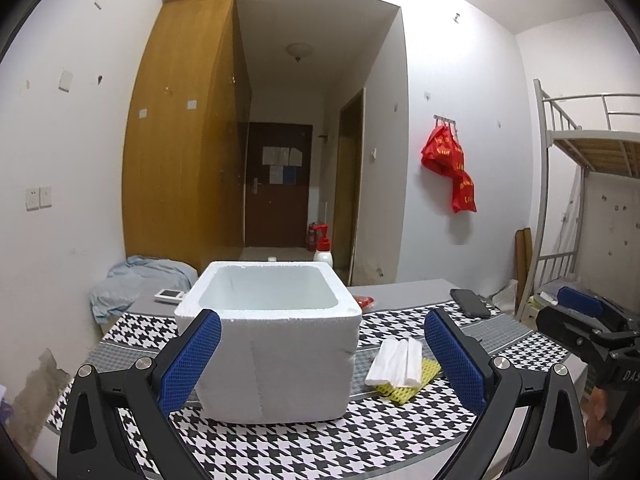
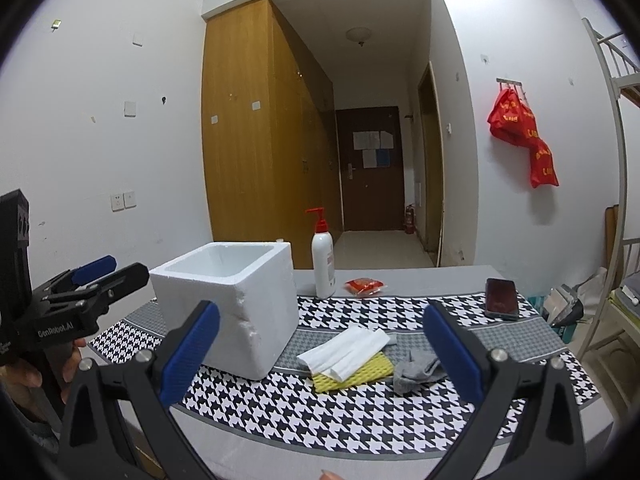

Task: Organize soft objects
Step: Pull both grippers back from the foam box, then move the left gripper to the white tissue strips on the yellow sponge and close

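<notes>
Both jaws stand spread wide and hold nothing: the left gripper (image 1: 322, 356) faces the box, and the right gripper (image 2: 320, 354) hangs above the soft things.

On the table (image 2: 400, 276) lies a houndstooth cloth (image 2: 320, 416). A white foam box (image 2: 236, 304) stands open on its left part, and nothing is visible inside it. Just right of the box lie the soft things: a white foam sheet (image 2: 344, 350), folded, rests on a yellow sponge (image 2: 360, 374), and a grey sock (image 2: 416, 368) touches the sponge on the right side. No object stands between the right gripper and these.

Behind the box a pump bottle (image 2: 324, 258) stands upright, and a red packet (image 2: 365, 286) lies near it. A phone (image 2: 501, 298) lies well apart at the far right. In the left view, a blue fabric (image 1: 140, 284) is heaped at the far left corner, with a small white device (image 1: 170, 295) beside it.
</notes>
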The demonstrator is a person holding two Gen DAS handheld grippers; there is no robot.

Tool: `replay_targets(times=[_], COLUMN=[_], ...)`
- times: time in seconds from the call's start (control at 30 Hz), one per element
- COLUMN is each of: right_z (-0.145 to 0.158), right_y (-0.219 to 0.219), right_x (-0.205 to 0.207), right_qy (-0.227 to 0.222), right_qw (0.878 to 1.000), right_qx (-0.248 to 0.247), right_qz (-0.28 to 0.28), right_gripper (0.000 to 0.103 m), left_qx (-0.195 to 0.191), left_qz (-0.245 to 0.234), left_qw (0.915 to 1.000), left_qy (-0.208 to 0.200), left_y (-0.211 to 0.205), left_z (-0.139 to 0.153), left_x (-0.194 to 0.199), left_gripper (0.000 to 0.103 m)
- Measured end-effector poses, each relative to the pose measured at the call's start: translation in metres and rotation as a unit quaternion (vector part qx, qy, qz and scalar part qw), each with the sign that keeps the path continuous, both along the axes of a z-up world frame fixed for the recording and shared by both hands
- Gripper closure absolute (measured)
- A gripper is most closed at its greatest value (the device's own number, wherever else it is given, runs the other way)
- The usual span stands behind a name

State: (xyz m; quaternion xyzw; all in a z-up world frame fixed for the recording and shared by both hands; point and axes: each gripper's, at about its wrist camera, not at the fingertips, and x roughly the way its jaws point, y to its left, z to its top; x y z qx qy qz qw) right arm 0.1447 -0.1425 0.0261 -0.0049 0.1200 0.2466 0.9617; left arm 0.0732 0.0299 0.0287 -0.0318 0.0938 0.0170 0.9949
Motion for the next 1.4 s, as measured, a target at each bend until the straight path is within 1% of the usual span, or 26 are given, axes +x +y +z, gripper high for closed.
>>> replay_targets(times=[0.17, 0.33, 0.5, 0.6, 0.93, 1.07, 1.17, 1.4], right_z=[-0.008, -0.021, -0.028, -0.033, -0.049, -0.056, -0.060, -0.067], right_y=[-0.003, -0.008, -0.015, -0.022, -0.042, -0.050, -0.055, -0.071], right_x=[0.001, 0.004, 0.005, 0.008, 0.028, 0.037, 0.045, 0.062], right_qy=[0.001, 0.013, 0.012, 0.014, 0.043, 0.050, 0.058, 0.076], right_qw=[1.000, 1.000, 1.000, 0.999, 0.997, 0.997, 0.996, 0.995], right_qx=[0.004, 0.014, 0.011, 0.012, 0.002, -0.005, -0.008, -0.007], right_qz=[-0.004, -0.007, -0.023, -0.032, -0.058, -0.063, -0.069, -0.072], right_gripper=[0.000, 0.000, 0.000, 0.000, 0.000, 0.000, 0.000, 0.000], left_qx=[-0.015, -0.023, -0.015, -0.018, 0.000, -0.003, 0.004, 0.007], left_qz=[-0.020, -0.019, -0.019, -0.029, -0.059, -0.076, -0.082, -0.094], left_qw=[0.9996, 0.9994, 0.9995, 0.9989, 0.9962, 0.9943, 0.9930, 0.9902], left_qy=[0.009, 0.017, 0.018, 0.030, 0.064, 0.075, 0.084, 0.103], left_y=[-0.004, -0.008, -0.016, -0.021, -0.053, -0.064, -0.074, -0.088], left_z=[-0.016, -0.031, -0.042, -0.048, -0.062, -0.065, -0.068, -0.073], left_x=[0.003, 0.006, 0.009, 0.015, 0.045, 0.057, 0.067, 0.085], left_gripper=[0.001, 0.001, 0.001, 0.001, 0.001, 0.001, 0.001, 0.001])
